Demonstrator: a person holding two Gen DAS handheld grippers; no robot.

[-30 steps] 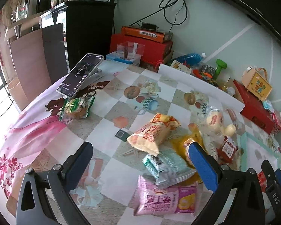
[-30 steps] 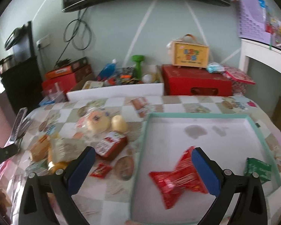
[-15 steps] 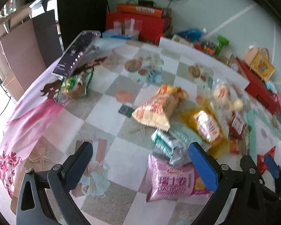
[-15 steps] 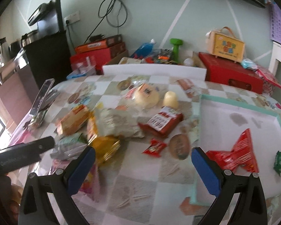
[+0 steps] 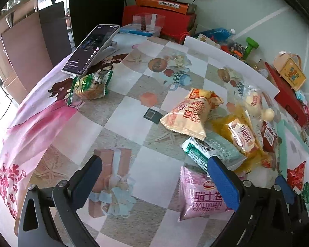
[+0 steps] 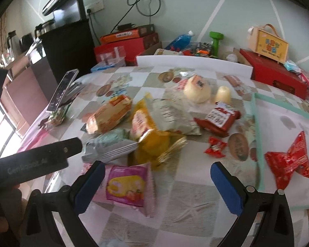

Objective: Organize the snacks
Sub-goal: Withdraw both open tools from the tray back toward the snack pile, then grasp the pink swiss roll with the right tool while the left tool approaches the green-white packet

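A heap of wrapped snacks lies on the patterned table. A pink Swiss-roll pack (image 5: 204, 197) is nearest, also in the right wrist view (image 6: 127, 187). Behind it lie a mint-green pack (image 5: 212, 152), an orange pack (image 5: 191, 113) and yellow packs (image 6: 152, 131). A red wrapper (image 6: 290, 160) lies in the teal-rimmed white tray (image 6: 255, 123). A green snack pack (image 5: 90, 84) sits apart at the left. My left gripper (image 5: 154, 183) is open and empty above the table. My right gripper (image 6: 156, 187) is open and empty, just right of the pink pack.
A phone (image 5: 90, 49) leans on a stand at the table's left edge. Red boxes (image 6: 274, 76), a green dumbbell (image 6: 216, 41) and clutter line the wall behind. A small red candy (image 6: 215, 147) and a red bar pack (image 6: 218, 119) lie near the tray.
My right gripper has swung left from over the tray to the snack heap. My left gripper has shifted a little, keeping the heap at its right.
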